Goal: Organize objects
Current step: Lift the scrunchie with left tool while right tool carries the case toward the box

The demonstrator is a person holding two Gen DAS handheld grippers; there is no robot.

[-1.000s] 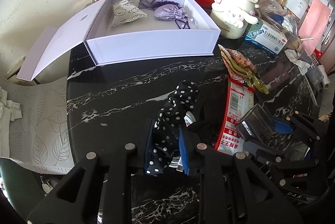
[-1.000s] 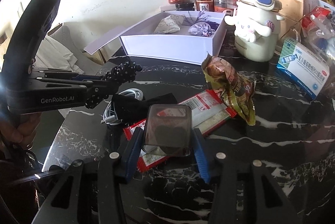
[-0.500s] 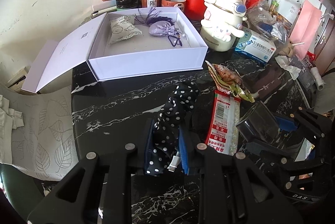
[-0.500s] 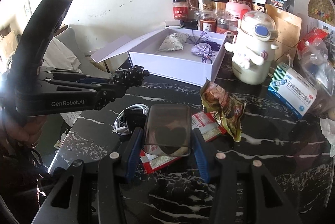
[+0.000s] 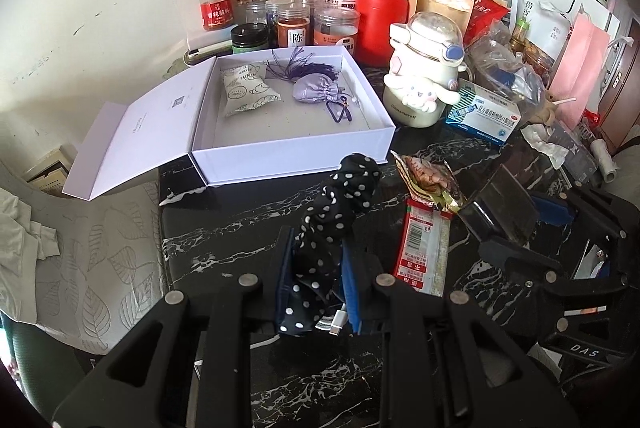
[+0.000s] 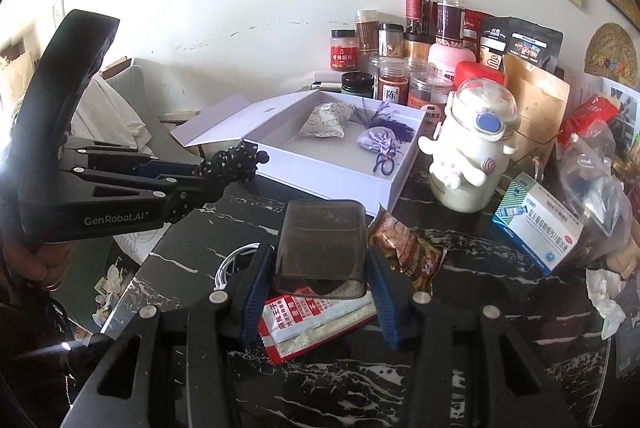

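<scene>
1. My left gripper (image 5: 316, 280) has its jaws drawn in tight on a black polka-dot cloth pouch (image 5: 334, 228), which stands up between the blue pads and is lifted off the black marble table (image 5: 224, 228). In the right wrist view the same pouch (image 6: 234, 164) pokes out past my left gripper (image 6: 200, 180), in front of the box's near corner.
2. My right gripper (image 6: 320, 280) has its jaws set wider, pressed against both sides of a smoky translucent case (image 6: 322, 248), held above the table (image 6: 460, 368).
3. A white plug end (image 5: 338, 324) peeps out by the pouch's lower edge; I cannot tell whether it sits inside the pouch. A coil of white cable (image 6: 226, 268) is mostly hidden behind my right gripper's left finger.
4. The red-and-white sachet (image 6: 316, 320) lies flat under the case, partly covered by it. A crumpled brown snack wrapper (image 6: 408, 248) lies just beside it.
5. The open white box (image 5: 292, 148) rests on the table, its lid (image 5: 136, 132) folded out flat. Inside lie a printed white sachet (image 5: 248, 90) and a lilac drawstring pouch (image 5: 316, 92) with purple tassels (image 5: 304, 66).
6. Behind the box stand jars (image 5: 294, 28); a white cartoon bottle (image 5: 424, 76) and a blue-and-white medicine carton (image 5: 484, 114) sit to its right. The jar labels are too small to read.
</scene>
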